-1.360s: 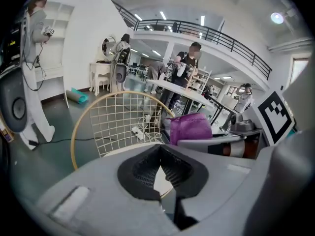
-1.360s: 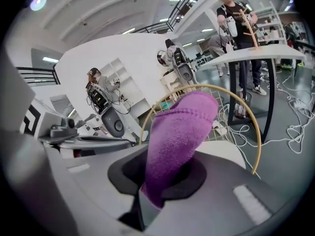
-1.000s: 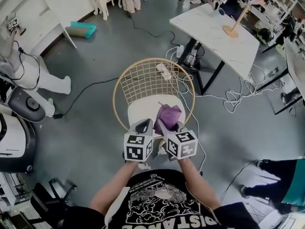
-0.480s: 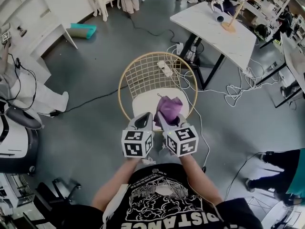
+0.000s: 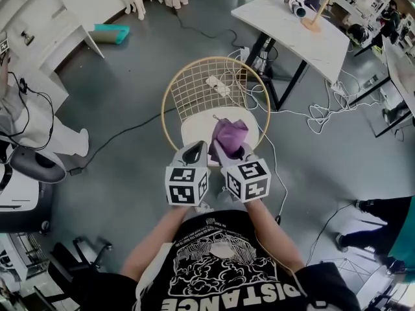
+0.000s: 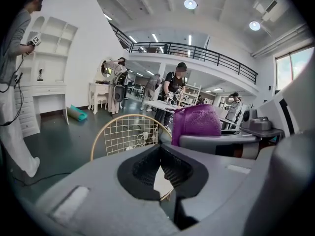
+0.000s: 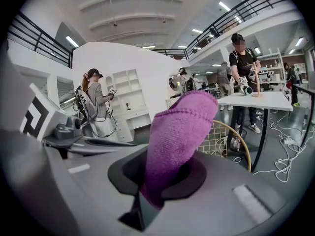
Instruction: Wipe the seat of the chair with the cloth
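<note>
A chair with a gold wire back and a white seat stands on the grey floor in front of me. A purple cloth rises over the seat's right half, and my right gripper is shut on its lower end. In the right gripper view the cloth stands up out of the right gripper. My left gripper hovers beside it over the seat's front edge, shut and empty. In the left gripper view the left gripper points at the chair back.
A white table on black legs stands back right, with tangled white cables on the floor by it. A power strip lies behind the chair. White shelving is at left. People stand at the left edge and right edge.
The head view has shifted a little. Both grippers stay side by side over the seat's front, with the cloth still in the right one.
</note>
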